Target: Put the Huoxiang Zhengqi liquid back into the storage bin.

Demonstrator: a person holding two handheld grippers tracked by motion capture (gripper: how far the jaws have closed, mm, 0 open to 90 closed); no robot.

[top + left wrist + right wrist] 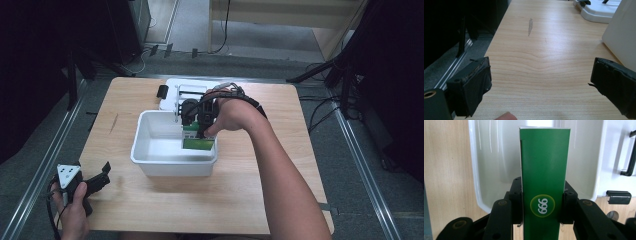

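My right gripper (198,130) is shut on a tall green box (198,144) and holds it inside the white tub (150,116), near the tub's right wall. In the right gripper view the green box (545,165) bears a round "999" mark; both pads of my right gripper (543,202) press on its sides, over the white tub (474,170). My left gripper (102,172) rests at the table's front left corner in a hand. Its jaws stand wide apart in the left gripper view (541,82), with bare wood between them.
Behind the tub lies a white flat tray (172,92) with a small black part (162,91) on its left. A black clip (619,196) and a black handle (631,162) lie beside the tub. The tub's wall (621,35) stands right of my left gripper.
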